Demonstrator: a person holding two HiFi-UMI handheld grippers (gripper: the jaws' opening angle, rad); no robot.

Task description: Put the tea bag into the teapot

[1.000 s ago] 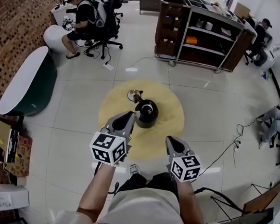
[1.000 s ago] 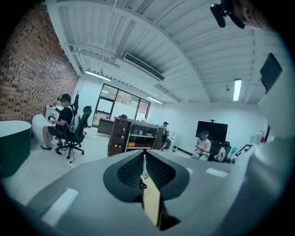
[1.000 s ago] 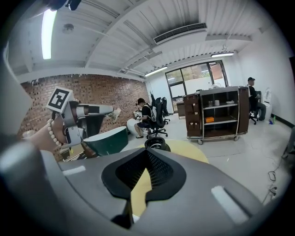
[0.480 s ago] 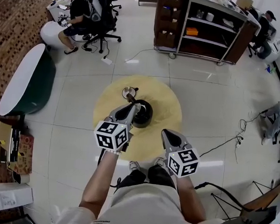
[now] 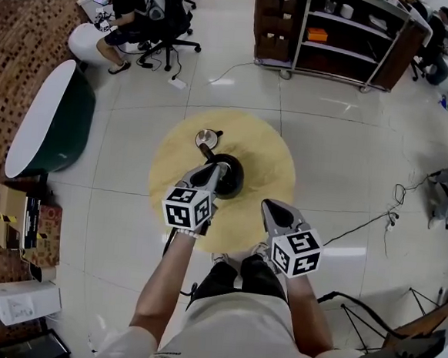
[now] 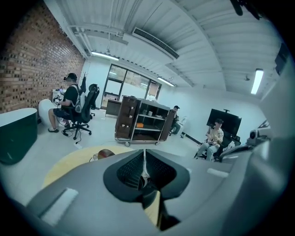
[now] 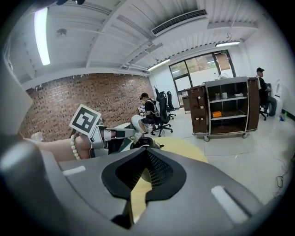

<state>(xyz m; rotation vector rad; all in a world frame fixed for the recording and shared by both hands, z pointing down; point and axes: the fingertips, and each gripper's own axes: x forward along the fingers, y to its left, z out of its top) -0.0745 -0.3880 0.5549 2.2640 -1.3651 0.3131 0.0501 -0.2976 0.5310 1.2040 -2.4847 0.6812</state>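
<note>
Yellow table point(image 5: 272, 159): left tongs point(image 5: 219, 169) pinch the tea bag point(image 6: 144, 167) just over the teapot point(image 5: 234, 181); right tongs point(image 5: 270, 207) are pressed together, empty.

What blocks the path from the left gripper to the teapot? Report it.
Nothing visible. The left gripper, shut on a thin white strip, hangs over the black teapot, whose top looks open.

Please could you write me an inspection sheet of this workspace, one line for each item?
Surface: round yellow table, mostly bare.
Job's things: black teapot; tea bag, seemingly the thin white strip pinched in left tool; lid-like round piece beside teapot.
Clutter: nothing seen.
Grippers: left tool shut on tea bag, at teapot; right tool shut, empty.
Cables: white cable across floor, right.
Surroundings: shelf cart, seated person, cardboard boxes.
</note>
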